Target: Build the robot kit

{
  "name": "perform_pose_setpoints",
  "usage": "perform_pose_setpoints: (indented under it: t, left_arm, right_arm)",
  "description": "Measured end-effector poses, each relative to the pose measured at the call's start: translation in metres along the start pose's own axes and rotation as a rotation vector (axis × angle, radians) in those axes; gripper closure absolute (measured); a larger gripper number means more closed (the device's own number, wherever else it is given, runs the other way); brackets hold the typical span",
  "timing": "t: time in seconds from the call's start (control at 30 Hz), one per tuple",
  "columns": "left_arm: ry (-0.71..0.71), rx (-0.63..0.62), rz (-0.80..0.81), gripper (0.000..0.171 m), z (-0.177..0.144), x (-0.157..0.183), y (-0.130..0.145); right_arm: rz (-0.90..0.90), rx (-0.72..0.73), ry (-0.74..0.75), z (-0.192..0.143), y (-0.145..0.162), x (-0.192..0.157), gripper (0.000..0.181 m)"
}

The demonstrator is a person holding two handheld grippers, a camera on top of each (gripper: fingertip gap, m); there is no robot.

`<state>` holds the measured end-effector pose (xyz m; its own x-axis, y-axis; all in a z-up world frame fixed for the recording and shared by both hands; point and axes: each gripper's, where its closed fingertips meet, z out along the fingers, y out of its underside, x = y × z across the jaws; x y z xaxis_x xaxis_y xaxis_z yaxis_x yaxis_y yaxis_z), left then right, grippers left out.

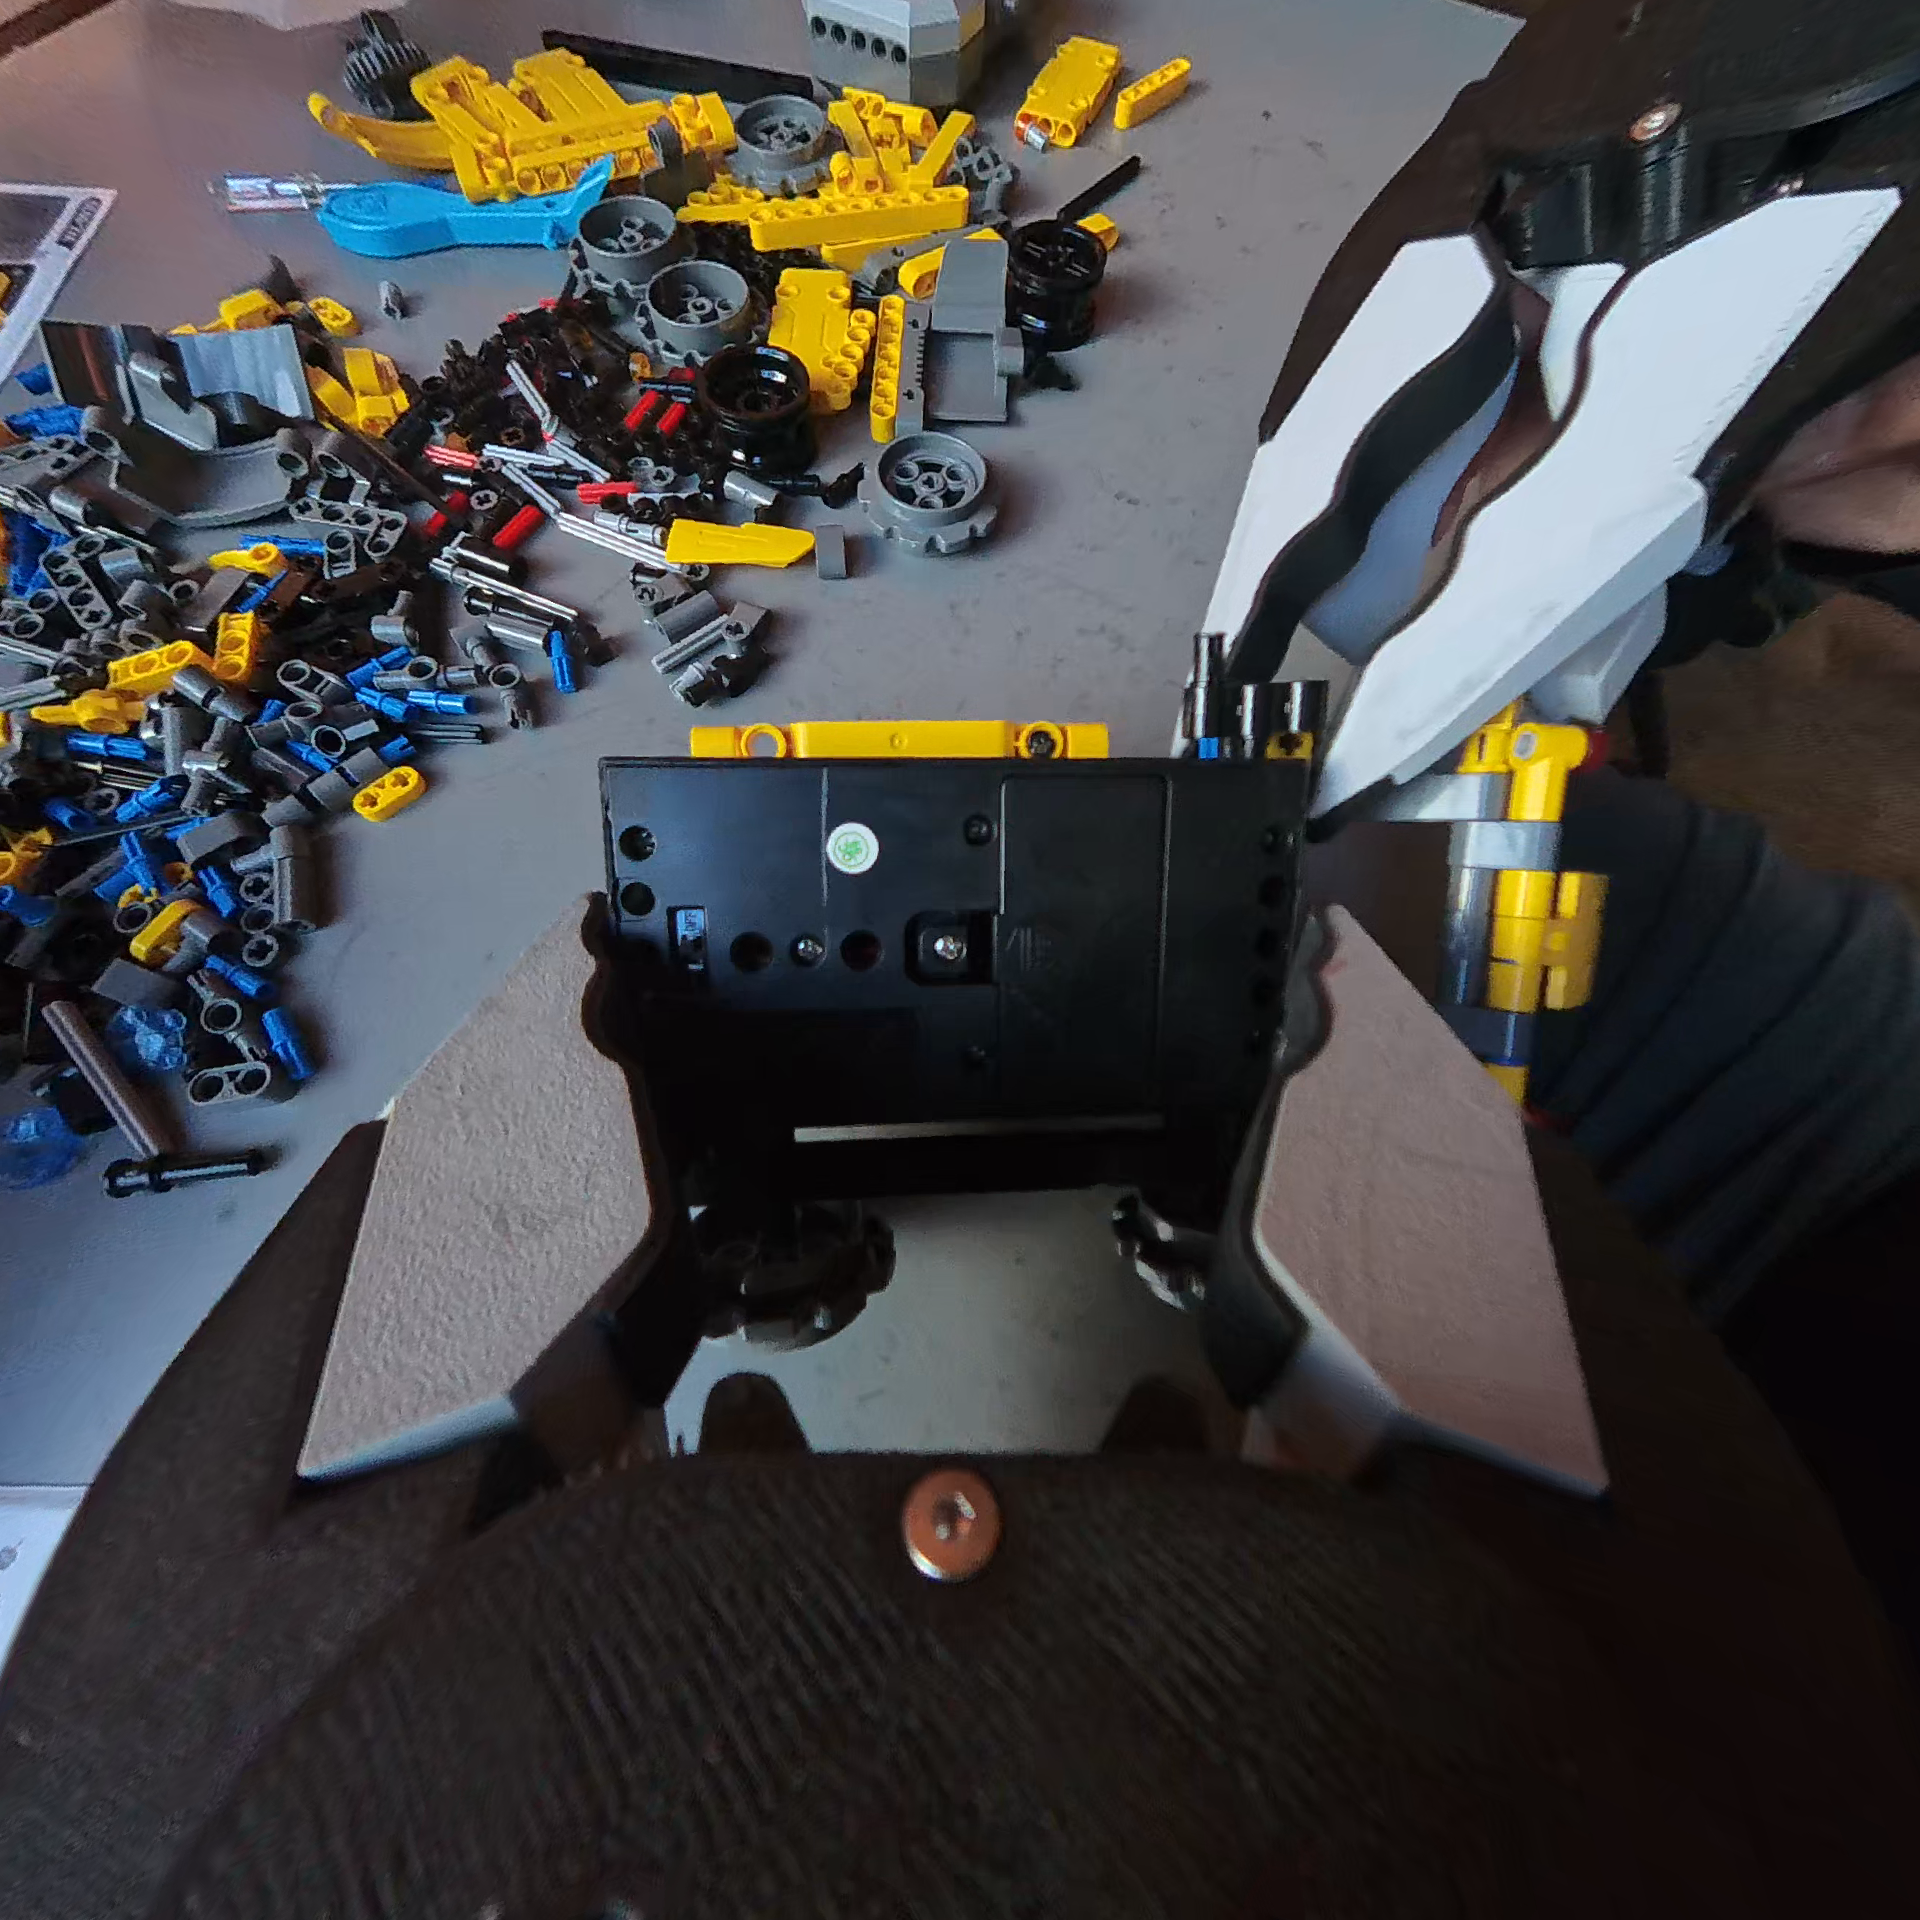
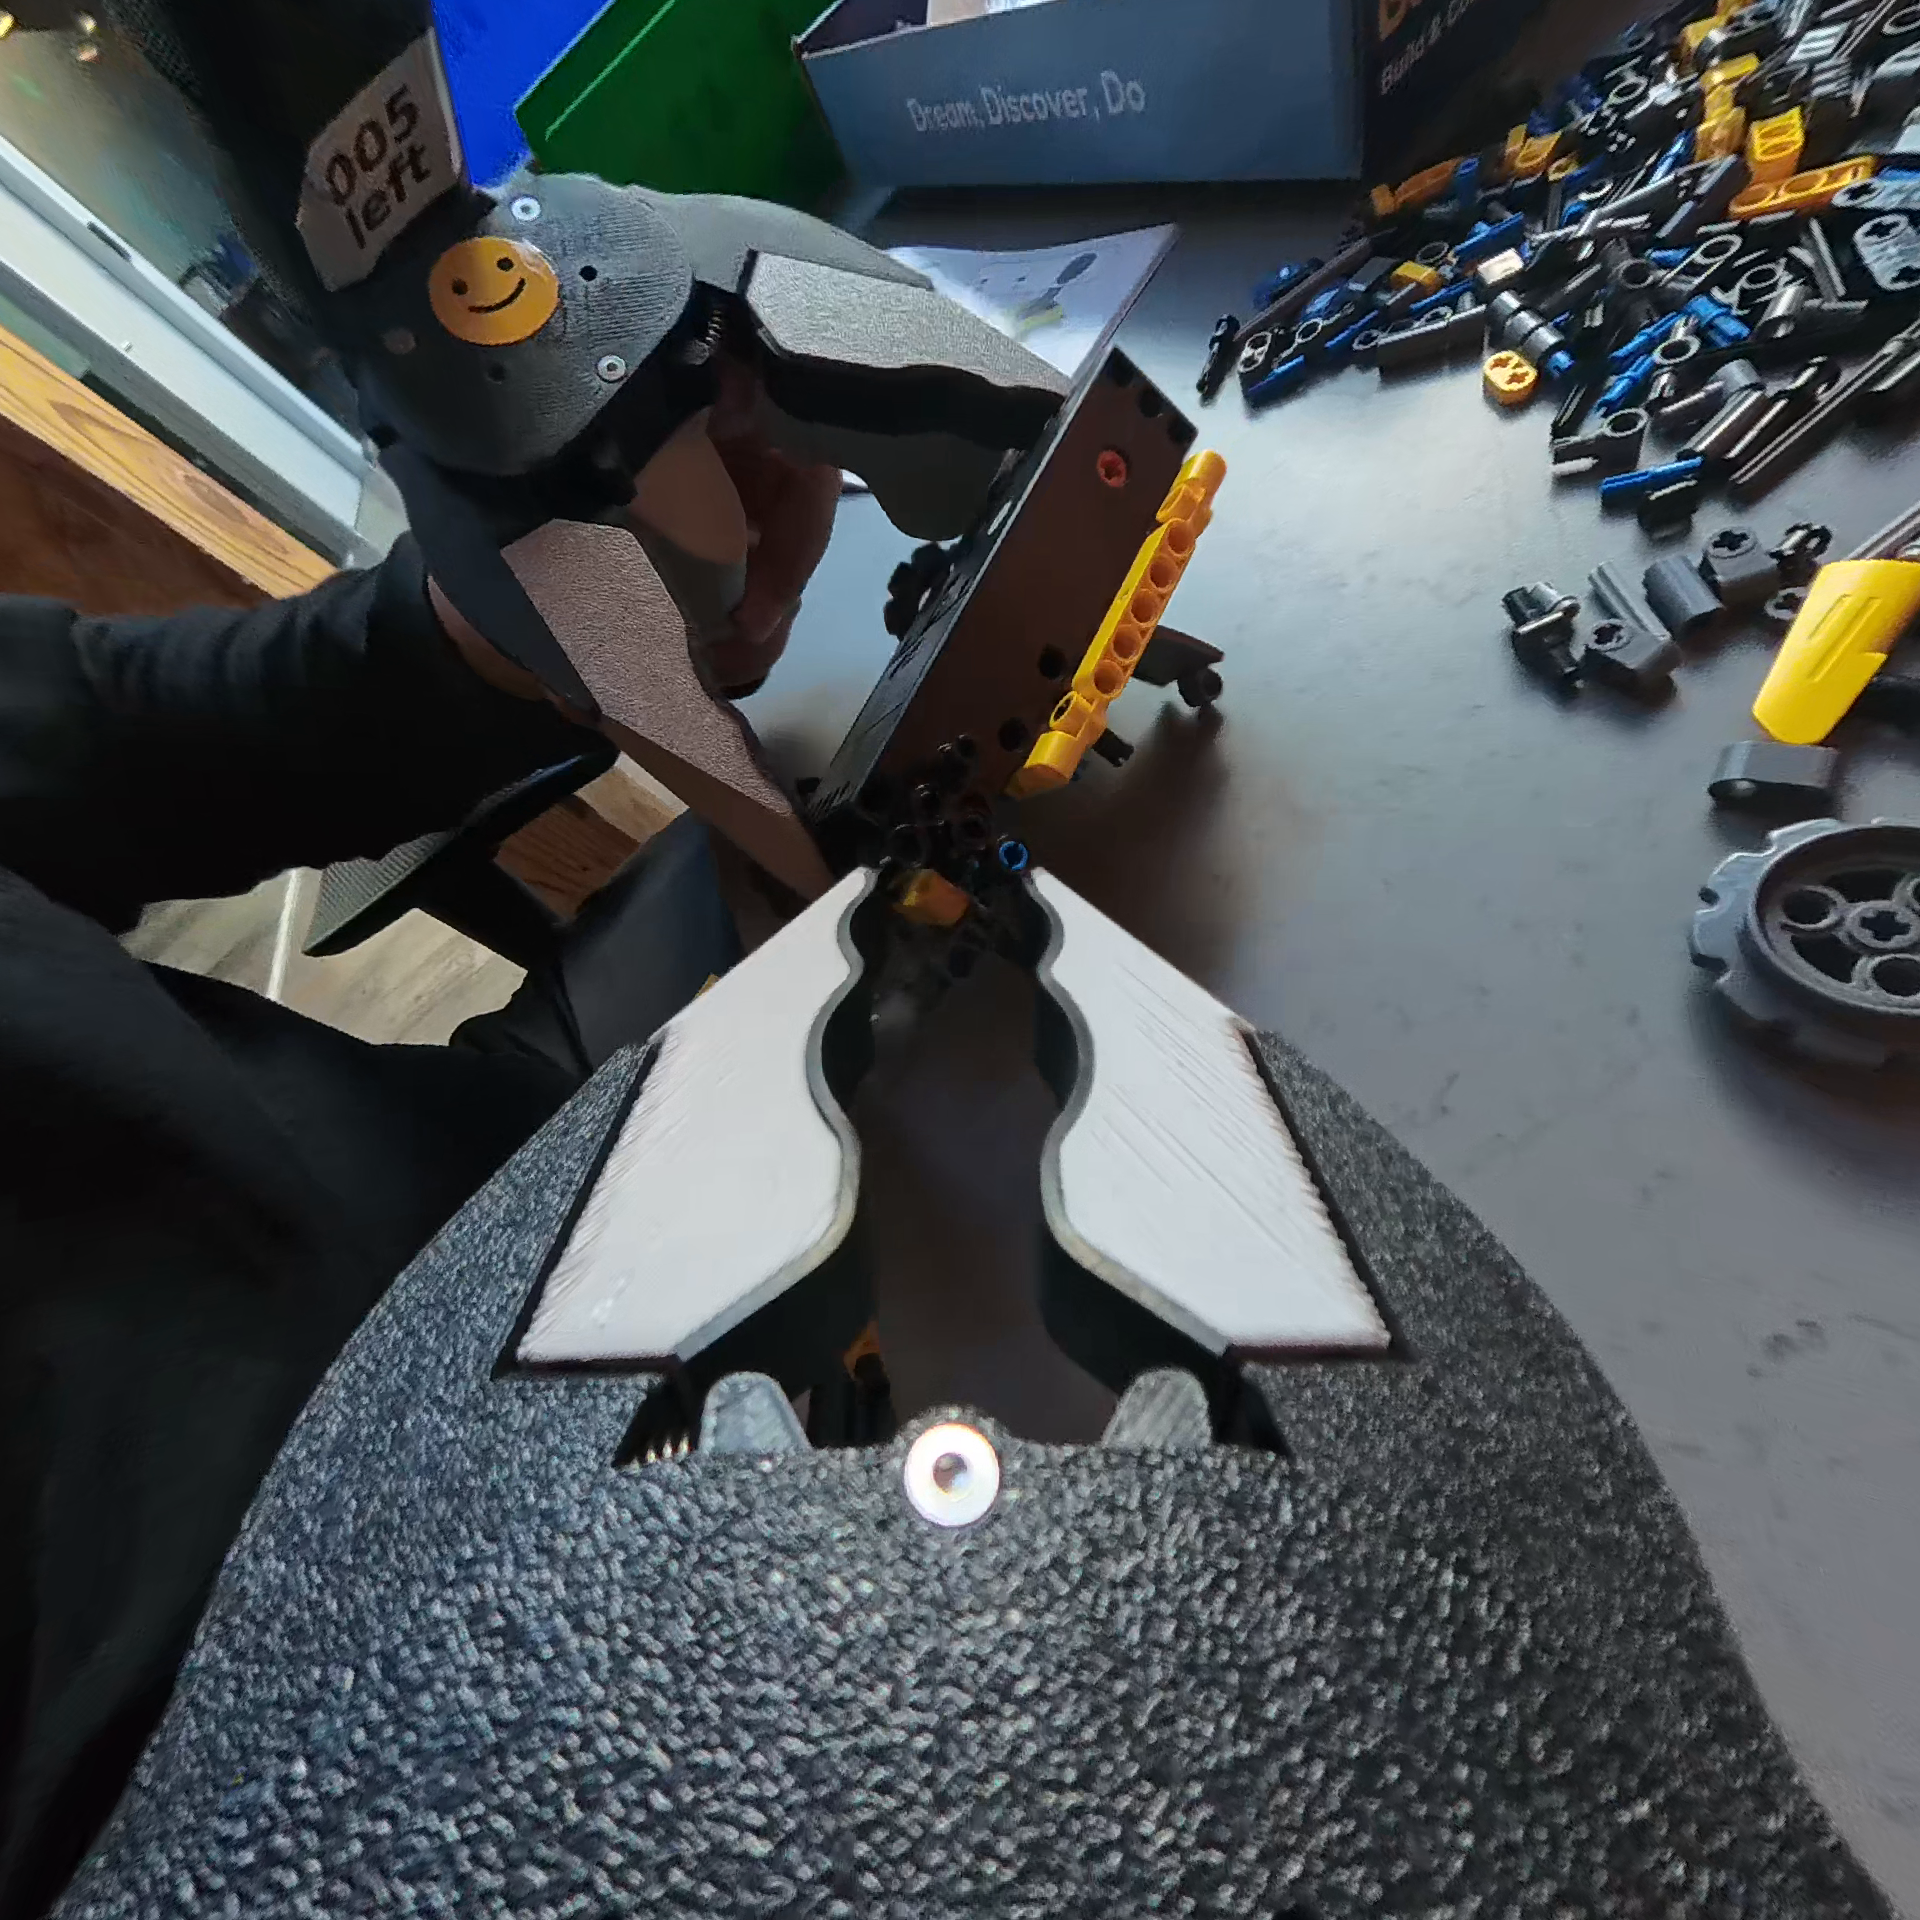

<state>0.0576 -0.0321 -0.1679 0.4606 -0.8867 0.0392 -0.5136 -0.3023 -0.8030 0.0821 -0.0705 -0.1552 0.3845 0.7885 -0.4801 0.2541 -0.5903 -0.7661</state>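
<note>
Here the left hand-held gripper (image 1: 951,1039) is clamped on a flat black box (image 1: 951,914) — one finger against each side edge — and holds it clear of the grey surface (image 1: 1091,582). A yellow beam (image 1: 899,740) with round holes runs along the box's far edge, and a small round green-and-white sticker (image 1: 853,849) sits on its face. In the right wrist view the box stands tilted, its yellow beam facing the loose parts.

The right hand-held gripper (image 2: 951,894) has its white fingers (image 2: 1153,1132) drawn close at the tips around a small cluster of black, yellow and blue pieces (image 2: 940,883) at the box's corner; whether the tips actually press on it I cannot tell. Below that gripper, in the left wrist view, hangs a yellow and grey column of joined pieces (image 1: 1522,914).

Across the surface lies a heap of loose building parts (image 1: 343,582) — yellow beams, blue and black pins, grey wheel hubs (image 1: 930,488), black rims. A bright blue tool (image 1: 457,218) lies at the far side, and a printed booklet (image 1: 42,260) at the left edge.
</note>
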Motion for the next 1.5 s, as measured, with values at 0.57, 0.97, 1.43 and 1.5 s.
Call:
perform_pose_setpoints:
  t: [0.57,0.97,1.43,1.5]
  left_arm:
    - [-0.011,-0.001,0.043,0.048,-0.001,0.002,-0.001]
    - [-0.048,0.016,0.150,0.048,-0.001,0.014,-0.009]
    - [-0.437,0.493,0.268,0.047,-0.064,-0.007,-0.076]
    - [-0.514,0.565,0.280,0.048,-0.071,-0.011,-0.076]
  right_arm:
    - [0.232,-0.055,-0.210,-0.019,0.011,-0.002,0.152]
    - [0.351,-0.257,-0.445,-0.011,0.034,-0.027,0.156]
    - [-0.209,-0.318,0.140,-0.033,-0.039,-0.035,0.165]
    - [-0.345,-0.336,0.263,-0.033,-0.049,-0.034,0.166]
